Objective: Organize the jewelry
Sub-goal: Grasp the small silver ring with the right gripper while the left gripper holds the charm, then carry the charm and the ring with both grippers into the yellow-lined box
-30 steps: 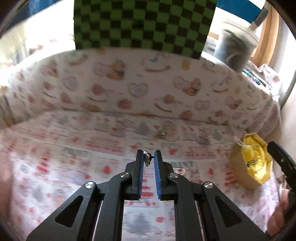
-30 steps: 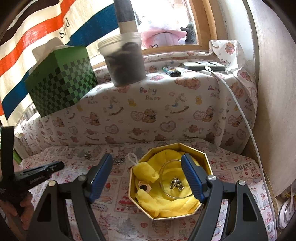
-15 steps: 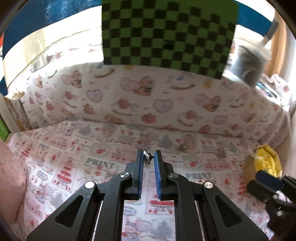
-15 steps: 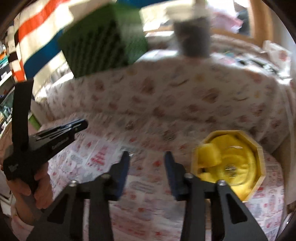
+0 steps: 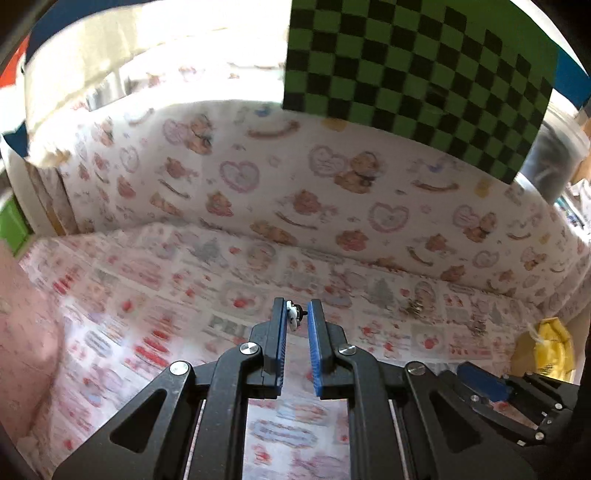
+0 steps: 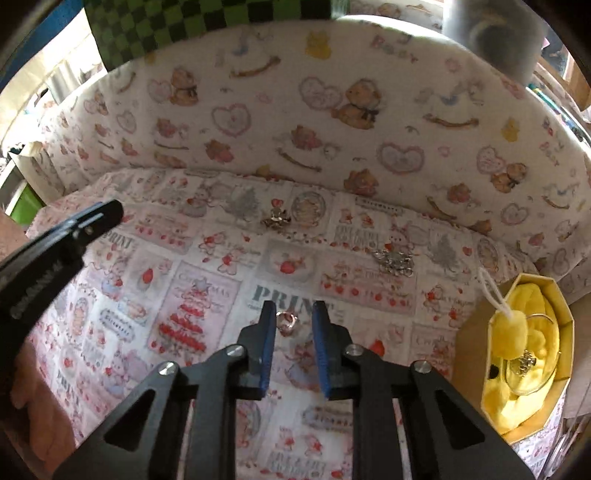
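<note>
My left gripper [image 5: 297,314] is shut on a small white stud earring [image 5: 293,317], held above the printed cloth. My right gripper [image 6: 293,314] points down at the cloth, and its jaws are closing around a small clear pinkish ring [image 6: 287,323]. The ring lies on the cloth near the left pad, with a gap to the right pad. Two small heaps of silver jewelry [image 6: 276,219] [image 6: 393,260] lie farther back. An octagonal gold box [image 6: 469,354] with yellow lining stands at the right and holds a few pieces.
A padded wall of bear-print fabric [image 6: 332,110] rises behind the cloth. On top of it stand a green checkered box [image 5: 417,62] and a dark jar [image 6: 491,33]. The left tool's handle [image 6: 66,236] and a hand [image 6: 37,406] fill the left edge of the right wrist view.
My right gripper swung left from over the yellow box and dropped to the cloth, its jaws narrowing around the ring. My left gripper shifted left, still gripping the earring.
</note>
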